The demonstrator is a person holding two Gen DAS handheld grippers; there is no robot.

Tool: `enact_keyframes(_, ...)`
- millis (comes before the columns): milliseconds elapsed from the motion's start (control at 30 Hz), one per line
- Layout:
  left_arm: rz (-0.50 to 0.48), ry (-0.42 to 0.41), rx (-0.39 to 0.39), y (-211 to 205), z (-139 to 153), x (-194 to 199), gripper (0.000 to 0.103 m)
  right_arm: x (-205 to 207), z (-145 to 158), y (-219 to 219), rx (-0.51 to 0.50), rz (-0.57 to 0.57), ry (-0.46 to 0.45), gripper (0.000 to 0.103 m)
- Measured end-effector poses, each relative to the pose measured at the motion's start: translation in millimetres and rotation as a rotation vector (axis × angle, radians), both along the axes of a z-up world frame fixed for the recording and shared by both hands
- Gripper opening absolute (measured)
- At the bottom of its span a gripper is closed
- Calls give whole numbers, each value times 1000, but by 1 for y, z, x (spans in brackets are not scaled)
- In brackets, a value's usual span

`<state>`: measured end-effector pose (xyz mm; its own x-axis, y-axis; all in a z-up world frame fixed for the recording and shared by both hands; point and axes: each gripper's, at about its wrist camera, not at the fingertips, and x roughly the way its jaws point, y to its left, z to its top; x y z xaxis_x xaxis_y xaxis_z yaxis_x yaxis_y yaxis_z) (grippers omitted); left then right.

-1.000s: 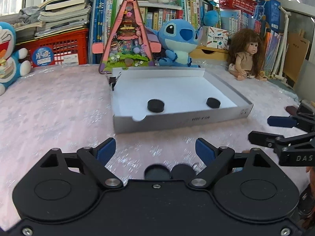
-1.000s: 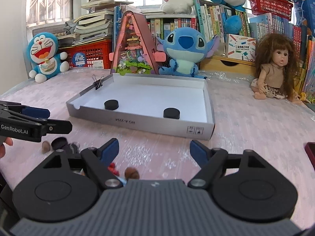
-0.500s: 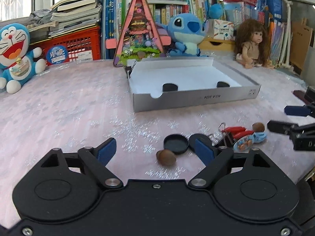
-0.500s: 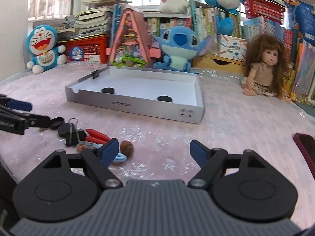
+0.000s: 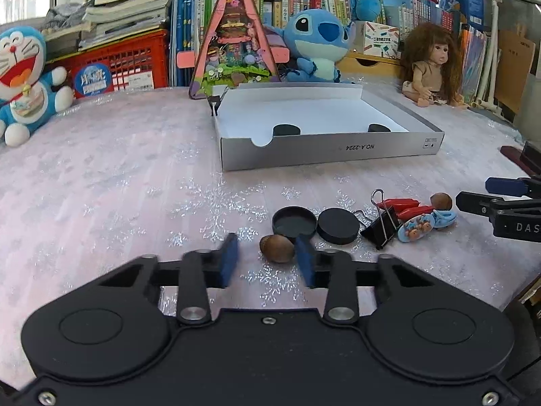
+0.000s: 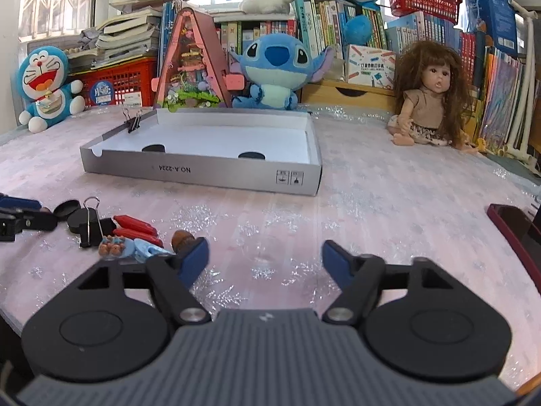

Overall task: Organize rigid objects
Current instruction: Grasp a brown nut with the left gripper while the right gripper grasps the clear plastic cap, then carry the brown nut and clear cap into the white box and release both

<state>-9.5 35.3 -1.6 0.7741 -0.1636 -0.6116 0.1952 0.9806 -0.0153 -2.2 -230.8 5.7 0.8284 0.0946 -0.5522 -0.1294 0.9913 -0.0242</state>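
Our left gripper (image 5: 267,260) hangs low over the near edge of the table (image 5: 101,176). Its jaws are closing around a brown nut (image 5: 276,248). The right-side pad is at the nut, and a gap still shows on the other side, so we have not gripped it yet.

Just beyond the nut lie an upturned black cap (image 5: 293,220) and a flat black disc (image 5: 338,226), side by side and touching. To their right sit a black binder clip (image 5: 380,228), two red pieces (image 5: 405,206), a blue figurine (image 5: 426,225) and a second nut (image 5: 441,200), all in one loose cluster.

Our right gripper (image 6: 265,260) sits at the right of that cluster. Its jaws are closing with only bare tablecloth between them. The second nut is just beyond its left finger.

Past the cluster, toward the middle of the table, stands a shallow grey box (image 5: 331,150) with two black discs (image 5: 286,130) inside, near its front wall. A small clip (image 5: 214,103) is pinched on its far left corner.

Plush toys (image 5: 314,45) and a doll (image 5: 431,67) line the far edge.
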Motion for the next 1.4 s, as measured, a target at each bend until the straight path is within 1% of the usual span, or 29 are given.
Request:
enact_keyframes(33,-4,0,0,-1,0,1,21,0,-1,1,2,0,3,75)
enact_keyframes(100,-8,5,-7,-2,1,2,21,-1,-1,2,5,7,-3,72)
enact_keyframes(133,-8,4,-6,-2,1,2,20,-2,-1,3,5,12,-5,69)
enact_keyframes(200,-6,5,-8,-2,1,2,20,-2,0,5,5,23,-4,62)
enact_keyframes(267,-1,6,-13,-3,2,2,20,-1,0,6,6,29,5,50)
enact_keyframes(300,1,6,-16,-3,3,3,20,0,0,6,10,30,8,48)
enact_keyframes(367,2,4,-20,-3,4,3,20,1,0,6,17,23,15,37)
enact_keyframes(400,3,3,-21,-3,5,3,20,2,0,6,17,18,16,34)
enact_keyframes(700,16,-35,-44,0,22,11,20,5,7,5,9,14,-1,33)
enact_keyframes(900,14,-64,-56,-2,38,27,20,18,21,2,6,5,-30,33)
enact_keyframes(1233,17,-101,-68,-11,59,65,20,49,38,-5,23,-22,-47,33)
enact_keyframes(1400,33,-96,-88,-16,61,99,20,70,42,-9,54,-36,-38,33)
